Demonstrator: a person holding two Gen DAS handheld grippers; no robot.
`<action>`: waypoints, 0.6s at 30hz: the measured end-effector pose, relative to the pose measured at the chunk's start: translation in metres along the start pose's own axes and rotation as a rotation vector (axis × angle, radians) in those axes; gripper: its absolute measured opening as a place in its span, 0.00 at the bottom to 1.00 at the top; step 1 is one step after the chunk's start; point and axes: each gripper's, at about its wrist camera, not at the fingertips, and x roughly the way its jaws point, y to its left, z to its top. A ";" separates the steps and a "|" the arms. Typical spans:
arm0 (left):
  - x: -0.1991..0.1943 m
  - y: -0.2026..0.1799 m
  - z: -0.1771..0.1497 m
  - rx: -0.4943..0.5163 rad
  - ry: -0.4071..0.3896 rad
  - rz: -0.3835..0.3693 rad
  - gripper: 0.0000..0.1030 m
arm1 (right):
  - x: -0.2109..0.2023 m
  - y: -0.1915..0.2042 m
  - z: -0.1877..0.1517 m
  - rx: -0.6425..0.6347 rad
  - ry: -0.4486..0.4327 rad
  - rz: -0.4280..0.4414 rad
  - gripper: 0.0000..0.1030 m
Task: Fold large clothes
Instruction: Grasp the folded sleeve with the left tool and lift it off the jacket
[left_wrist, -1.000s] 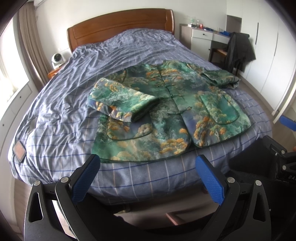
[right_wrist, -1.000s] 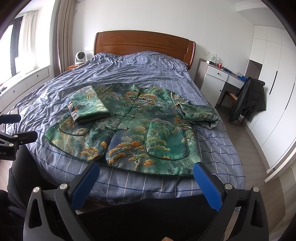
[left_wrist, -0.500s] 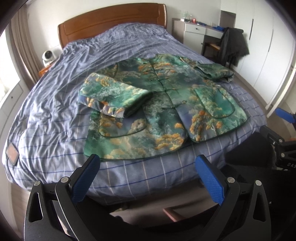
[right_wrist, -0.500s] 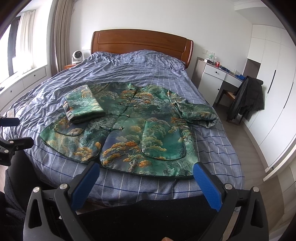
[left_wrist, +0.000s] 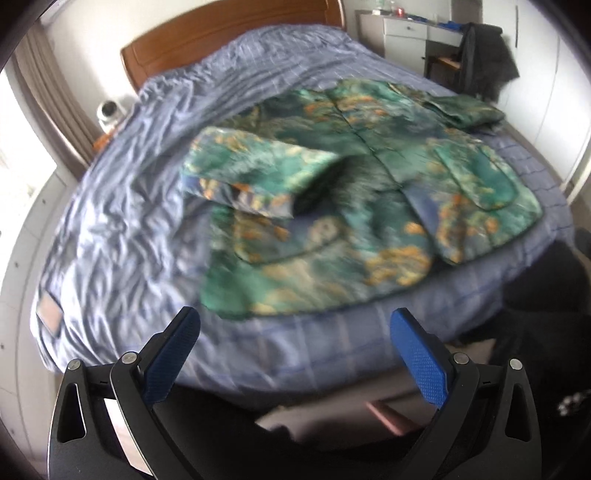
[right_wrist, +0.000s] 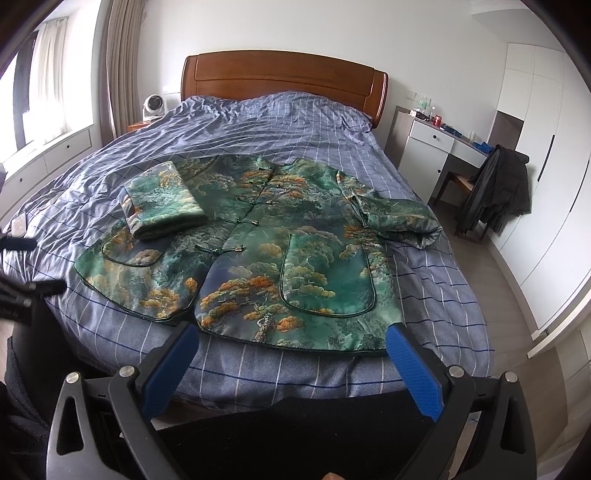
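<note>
A green patterned jacket (right_wrist: 266, 251) with orange trees lies face up on the blue checked bed (right_wrist: 424, 295), also seen blurred as the jacket (left_wrist: 351, 206) in the left wrist view. Its left sleeve (right_wrist: 164, 201) is folded in over the body; the right sleeve (right_wrist: 399, 218) lies bunched at the jacket's right side. My left gripper (left_wrist: 295, 325) hangs open just short of the bed's near edge, below the left hem. My right gripper (right_wrist: 291, 339) is open with its fingertips level with the right hem, nothing between the pads.
A wooden headboard (right_wrist: 284, 74) stands at the far end. A white desk (right_wrist: 439, 147) and a chair with a dark coat (right_wrist: 498, 188) sit right of the bed, beside white wardrobes (right_wrist: 546, 147). A small fan (right_wrist: 153, 107) stands at the left, and a person's dark clothing (right_wrist: 295, 435) fills the foreground.
Both grippers have moved closer to the bed's near edge. The left view has swung left and is motion-blurred. The jacket has not moved.
</note>
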 end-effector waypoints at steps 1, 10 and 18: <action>0.005 0.005 0.006 0.014 0.002 -0.007 0.99 | 0.001 -0.001 0.000 0.001 0.001 -0.001 1.00; 0.109 -0.016 0.089 0.319 -0.027 -0.157 0.99 | 0.009 0.000 -0.002 0.020 0.005 0.014 1.00; 0.202 0.006 0.119 0.256 0.128 -0.212 0.46 | 0.003 -0.006 -0.007 0.046 0.003 -0.008 1.00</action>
